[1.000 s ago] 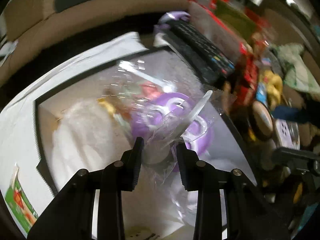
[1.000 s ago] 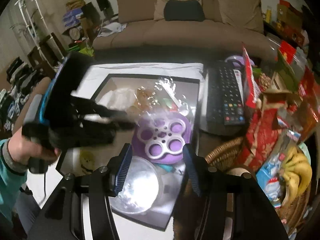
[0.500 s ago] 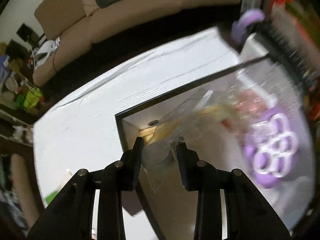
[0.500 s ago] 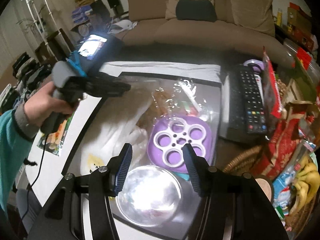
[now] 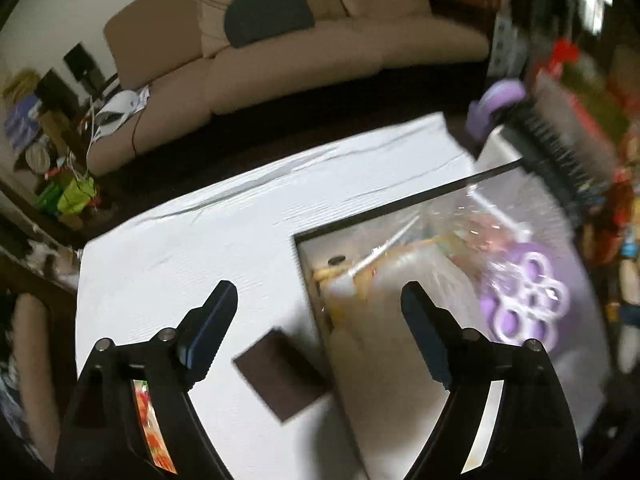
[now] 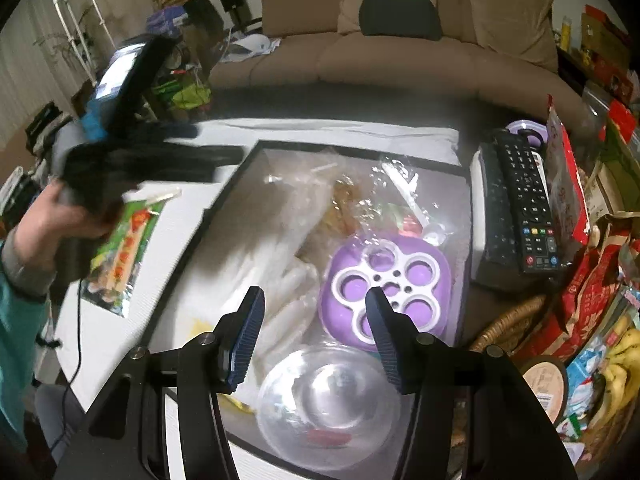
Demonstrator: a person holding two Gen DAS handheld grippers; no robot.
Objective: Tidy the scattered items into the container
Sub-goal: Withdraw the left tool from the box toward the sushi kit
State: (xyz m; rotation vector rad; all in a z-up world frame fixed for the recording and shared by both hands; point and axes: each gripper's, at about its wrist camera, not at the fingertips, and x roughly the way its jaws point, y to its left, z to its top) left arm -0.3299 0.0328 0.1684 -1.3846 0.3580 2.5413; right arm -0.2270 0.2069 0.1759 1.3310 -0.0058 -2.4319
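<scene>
The container is a black-rimmed box on the white table. In it lie a clear plastic bag of snacks, a white plastic bag, a purple lid with round holes and a clear round lid. My left gripper is open and empty above the box's left rim; the bag lies in the box beyond it. My right gripper is open and empty over the box's near end. A green snack packet lies on the table left of the box.
A dark brown card lies on the white table by the box's left rim. Remote controls sit right of the box. Snack bags, a wicker basket and bananas crowd the right. A beige sofa stands behind.
My left gripper opened and let go of the clear snack bag, which now lies in the box. It drew back left over the box's rim. The right gripper stayed put.
</scene>
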